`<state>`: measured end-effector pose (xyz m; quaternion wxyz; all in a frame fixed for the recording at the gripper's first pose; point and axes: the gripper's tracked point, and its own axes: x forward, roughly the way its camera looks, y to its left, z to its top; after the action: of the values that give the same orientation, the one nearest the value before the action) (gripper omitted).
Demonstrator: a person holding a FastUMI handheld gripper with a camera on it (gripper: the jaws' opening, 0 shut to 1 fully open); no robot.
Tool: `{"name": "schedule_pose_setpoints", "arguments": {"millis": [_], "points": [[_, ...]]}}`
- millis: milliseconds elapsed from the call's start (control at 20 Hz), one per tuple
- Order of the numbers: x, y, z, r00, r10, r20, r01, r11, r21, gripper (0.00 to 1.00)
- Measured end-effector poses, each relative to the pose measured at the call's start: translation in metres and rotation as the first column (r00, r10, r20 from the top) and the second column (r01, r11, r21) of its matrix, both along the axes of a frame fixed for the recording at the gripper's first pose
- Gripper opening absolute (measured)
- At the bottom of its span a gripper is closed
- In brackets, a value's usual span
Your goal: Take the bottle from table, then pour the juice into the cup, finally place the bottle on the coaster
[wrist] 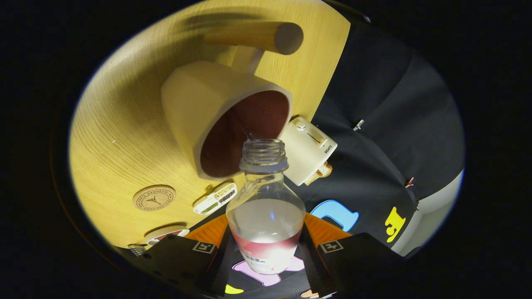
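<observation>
My gripper [266,253] is shut on a clear plastic bottle [266,207] that stands between the fingers, uncapped, with whitish juice in its lower part. The view is rolled sideways, so the bottle is tilted. Its open mouth [263,146] sits right at the rim of a cream cup [199,104] with a dark red-brown inside [245,133]. A thin splash shows at the mouth, just inside the cup. A round cork coaster [153,197] with a printed emblem lies on the wooden table [120,137], beside the cup and apart from it.
A cream toaster [307,153] stands just beyond the cup. A small white divided box [216,197] lies near the coaster. A wooden cylinder [266,37] on a pale post [246,59] stands behind the cup. Part of another dish [166,234] shows by the left finger.
</observation>
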<state>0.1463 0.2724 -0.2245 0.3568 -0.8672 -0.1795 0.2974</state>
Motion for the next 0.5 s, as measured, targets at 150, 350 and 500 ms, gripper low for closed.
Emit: {"name": "schedule_pose_setpoints", "arguments": {"millis": [150,350,500], "points": [[0.004,-0.002,0.005,1.000,-0.010,0.012,0.010,1.000,0.004,0.75],[0.005,-0.005,0.011,1.000,-0.011,0.022,0.011,1.000,0.005,0.75],[0.006,-0.006,0.014,1.000,-0.009,0.025,0.009,1.000,0.008,0.75]]}}
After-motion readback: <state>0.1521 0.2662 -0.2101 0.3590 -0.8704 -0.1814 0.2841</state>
